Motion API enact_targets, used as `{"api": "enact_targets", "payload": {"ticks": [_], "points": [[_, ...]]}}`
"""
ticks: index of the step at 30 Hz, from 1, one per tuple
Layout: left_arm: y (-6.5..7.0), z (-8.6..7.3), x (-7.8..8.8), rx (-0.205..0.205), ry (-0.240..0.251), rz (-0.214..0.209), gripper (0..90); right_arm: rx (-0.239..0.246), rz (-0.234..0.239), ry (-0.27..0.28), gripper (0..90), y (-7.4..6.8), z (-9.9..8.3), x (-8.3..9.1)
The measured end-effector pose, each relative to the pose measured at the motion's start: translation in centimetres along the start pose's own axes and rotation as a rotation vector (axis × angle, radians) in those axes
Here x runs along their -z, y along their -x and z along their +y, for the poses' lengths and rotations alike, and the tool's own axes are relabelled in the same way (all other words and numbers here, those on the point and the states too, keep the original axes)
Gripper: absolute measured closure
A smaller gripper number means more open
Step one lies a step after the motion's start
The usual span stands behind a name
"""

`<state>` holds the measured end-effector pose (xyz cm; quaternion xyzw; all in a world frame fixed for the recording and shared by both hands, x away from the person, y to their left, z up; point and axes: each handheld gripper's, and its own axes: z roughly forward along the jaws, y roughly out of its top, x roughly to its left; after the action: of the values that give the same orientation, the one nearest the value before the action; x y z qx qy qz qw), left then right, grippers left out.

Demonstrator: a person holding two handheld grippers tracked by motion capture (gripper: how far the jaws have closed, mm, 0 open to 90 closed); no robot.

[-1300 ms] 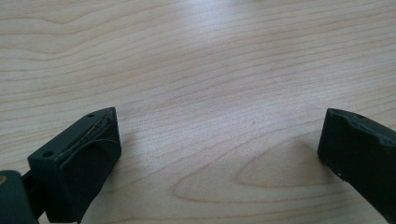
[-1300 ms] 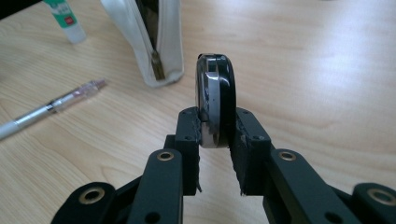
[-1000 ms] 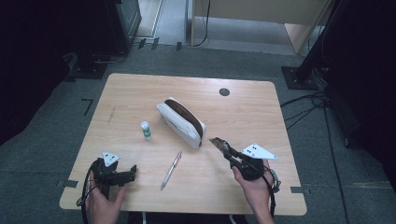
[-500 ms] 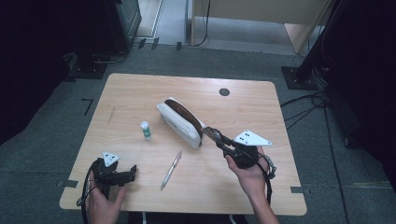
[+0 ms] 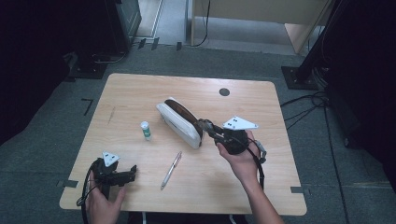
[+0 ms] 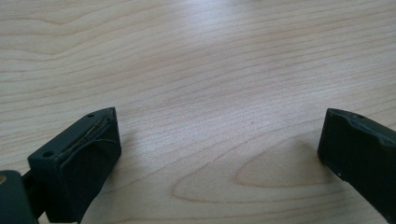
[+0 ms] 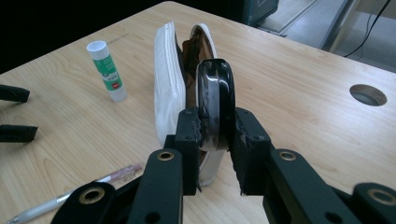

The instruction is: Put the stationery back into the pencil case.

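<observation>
An open white pencil case [image 5: 180, 122] with a brown lining lies mid-table, and in the right gripper view the case [image 7: 166, 88] stands just past the jaws. My right gripper [image 5: 208, 127] is shut on a flat black rounded object [image 7: 215, 100], holding it on edge at the near end of the case's opening. Both pads [image 7: 189, 135] press its sides. My left gripper [image 5: 130, 172] rests open on the wood at the front left. In its own view the left gripper [image 6: 219, 144] has bare tabletop between its jaws.
A green-and-white glue stick [image 5: 146, 130] stands upright left of the case, also seen as glue stick [image 7: 107, 70]. A pen [image 5: 171, 170] lies toward the front edge between the hands. A round cable hole [image 5: 224, 92] sits near the table's far edge.
My right gripper has moved left and away from the person with the black object, from the table's right side up to the near end of the pencil case. The left gripper stayed put.
</observation>
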<state>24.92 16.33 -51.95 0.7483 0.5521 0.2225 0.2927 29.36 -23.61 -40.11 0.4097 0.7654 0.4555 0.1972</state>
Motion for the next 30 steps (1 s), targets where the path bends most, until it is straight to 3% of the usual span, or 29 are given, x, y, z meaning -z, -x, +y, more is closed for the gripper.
{"api": "enact_targets", "payload": {"ticks": [16,30], "points": [[0.0,0.0,0.0,0.0,0.0,0.0,0.0,0.002,0.024,-0.074,73.2,0.2,2.4,-4.4],[0.0,0.0,0.0,-0.002,0.0,0.0,0.0,-0.007,0.014,-0.068,76.9,0.2,2.7,-5.8]]}}
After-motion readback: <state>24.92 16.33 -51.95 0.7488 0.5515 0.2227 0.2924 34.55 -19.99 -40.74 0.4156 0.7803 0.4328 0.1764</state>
